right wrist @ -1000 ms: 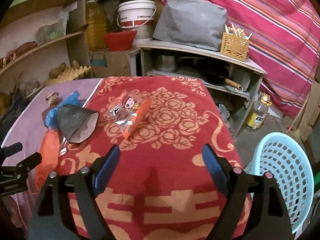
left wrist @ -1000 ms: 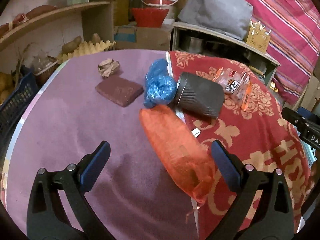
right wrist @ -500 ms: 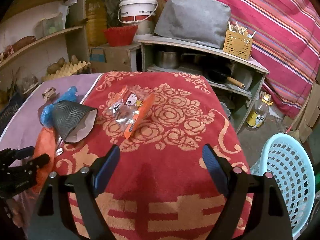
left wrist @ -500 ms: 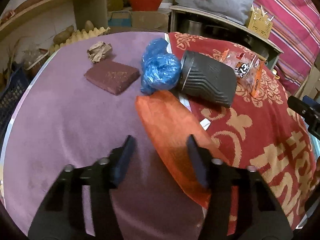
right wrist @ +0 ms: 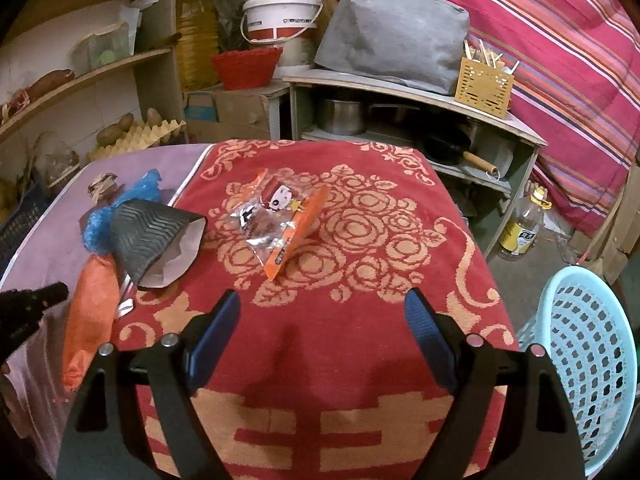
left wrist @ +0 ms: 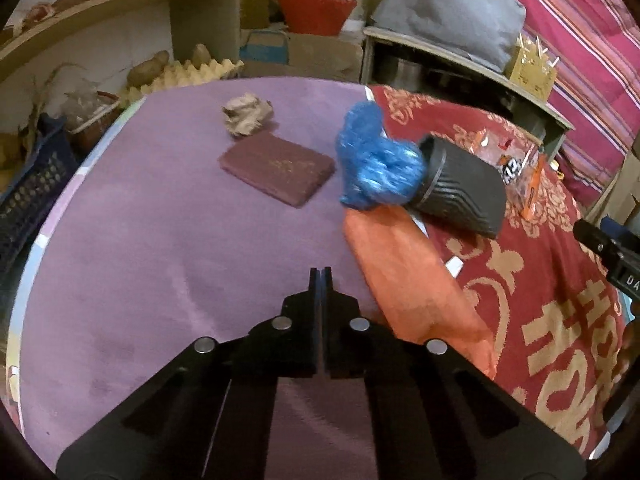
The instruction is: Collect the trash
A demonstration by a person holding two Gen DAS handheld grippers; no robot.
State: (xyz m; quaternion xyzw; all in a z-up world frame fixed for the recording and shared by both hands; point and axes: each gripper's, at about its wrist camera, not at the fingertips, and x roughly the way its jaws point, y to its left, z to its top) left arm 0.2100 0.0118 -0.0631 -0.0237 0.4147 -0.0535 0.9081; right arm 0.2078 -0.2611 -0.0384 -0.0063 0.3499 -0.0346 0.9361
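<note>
Left wrist view: left gripper (left wrist: 320,276), jaws just brought together with nothing between them, poised over the purple counter (left wrist: 152,240) beside the orange bag (left wrist: 404,276); blue bag (left wrist: 376,168) bunched against the mouth end of the black cup (left wrist: 460,196), which lies on its side; maroon pad (left wrist: 276,168) flat, crumpled paper (left wrist: 248,114) just behind it; all litter loosely clustered mid-counter, likely staged for pickup.

Right wrist view: right gripper (right wrist: 322,320), jaws wide apart and empty, held above the red cloth (right wrist: 360,352); snack wrapper (right wrist: 280,220) ahead, untouched; pale blue basket (right wrist: 588,364) at the right, beside the counter, probably the bin for the trash.
</note>
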